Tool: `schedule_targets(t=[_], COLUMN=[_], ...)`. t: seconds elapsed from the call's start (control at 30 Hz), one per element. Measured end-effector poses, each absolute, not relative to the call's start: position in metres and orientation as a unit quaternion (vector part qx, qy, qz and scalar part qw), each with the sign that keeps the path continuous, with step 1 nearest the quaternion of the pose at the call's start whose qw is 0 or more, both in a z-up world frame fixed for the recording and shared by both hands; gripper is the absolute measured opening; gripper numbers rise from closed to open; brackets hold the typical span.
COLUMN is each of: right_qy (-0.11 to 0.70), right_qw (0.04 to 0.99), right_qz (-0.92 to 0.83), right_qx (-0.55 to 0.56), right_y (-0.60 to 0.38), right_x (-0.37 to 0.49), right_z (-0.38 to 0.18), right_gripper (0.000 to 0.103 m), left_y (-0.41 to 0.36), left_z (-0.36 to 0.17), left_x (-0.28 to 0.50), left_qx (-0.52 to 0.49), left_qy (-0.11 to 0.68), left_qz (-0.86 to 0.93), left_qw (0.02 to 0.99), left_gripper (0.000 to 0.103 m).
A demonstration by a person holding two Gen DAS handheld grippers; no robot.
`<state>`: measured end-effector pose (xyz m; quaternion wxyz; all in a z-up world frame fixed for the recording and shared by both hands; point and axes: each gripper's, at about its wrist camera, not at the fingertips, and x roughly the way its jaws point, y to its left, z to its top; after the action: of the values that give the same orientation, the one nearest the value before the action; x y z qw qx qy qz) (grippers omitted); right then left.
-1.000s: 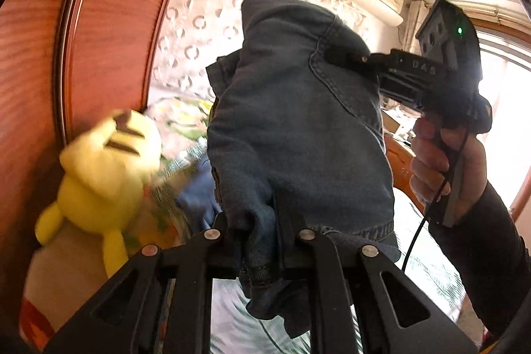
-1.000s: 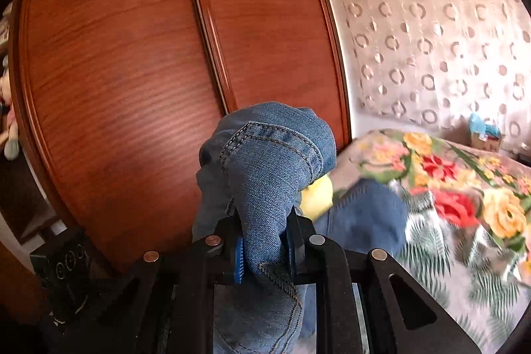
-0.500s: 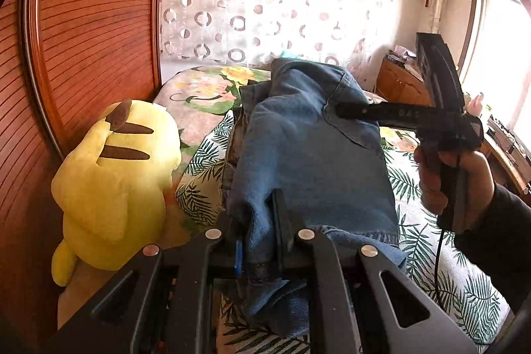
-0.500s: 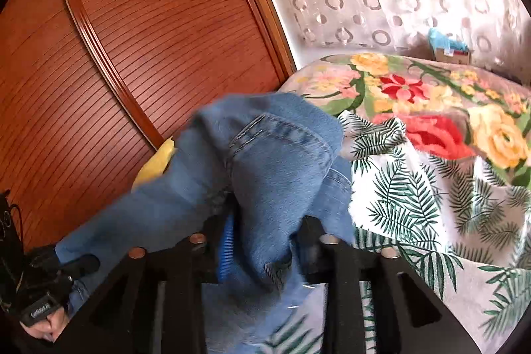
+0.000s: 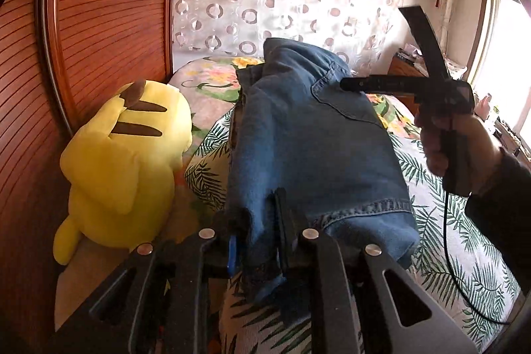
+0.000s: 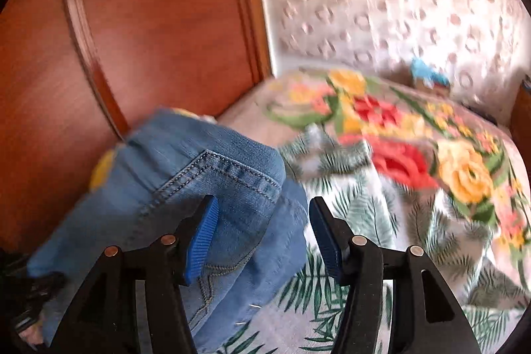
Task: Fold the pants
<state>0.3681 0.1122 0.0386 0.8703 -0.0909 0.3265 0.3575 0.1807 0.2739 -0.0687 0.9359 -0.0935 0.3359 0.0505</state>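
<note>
We see the pants running lengthwise up the frame from our left hand-held gripper, clamped on their near edge, while our right hand-held gripper has just been opening, jaws apart with denim loose between them.

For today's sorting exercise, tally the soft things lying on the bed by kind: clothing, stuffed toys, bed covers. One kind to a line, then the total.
Clothing: 1, the blue jeans
Stuffed toys: 1, the yellow plush toy
Bed covers: 2, the flowered cover and the palm-leaf cover
Total: 4
</note>
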Motion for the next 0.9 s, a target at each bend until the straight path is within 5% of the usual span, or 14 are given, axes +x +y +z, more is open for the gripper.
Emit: schedule_targets(t=[0.2,0.33,0.6,0.63,0.73,0.9], right_qy=[0.303,0.277,0.243,0.239,0.232,0.215], right_qw=[0.877,0.884,0.896,0.898,0.904,0.916], right_qz=[0.368,0.371,0.367,0.364,0.355,0.336], right_qx=[-0.055,-0.065,-0.058,-0.057,-0.052,-0.041], right_y=[0.076,0.050,-0.033,-0.043,-0.071,-0.106], right_x=[0.332,0.303,0.207,0.195,0.169,0.132], right_z=[0.058,0.053,0.057,0.057,0.058,0.062], right_gripper=[0.059,0.059,0.059,0.059,0.059,0.059], left_y=[0.265,0.252,0.201,0.194,0.173,0.140], left_z=[-0.051,-0.035,0.000,0.003,0.014,0.028], left_x=[0.165,0.148,0.122,0.119,0.108,0.094], left_qx=[-0.077,-0.068,-0.027,-0.023,-0.022,-0.010], left_qy=[0.330,0.309,0.274,0.271,0.252,0.242], left_qz=[0.061,0.058,0.040,0.036,0.021,0.003], left_qw=[0.939,0.947,0.960,0.962,0.967,0.970], left_gripper=[0.029,0.046,0.052,0.055,0.086,0.090])
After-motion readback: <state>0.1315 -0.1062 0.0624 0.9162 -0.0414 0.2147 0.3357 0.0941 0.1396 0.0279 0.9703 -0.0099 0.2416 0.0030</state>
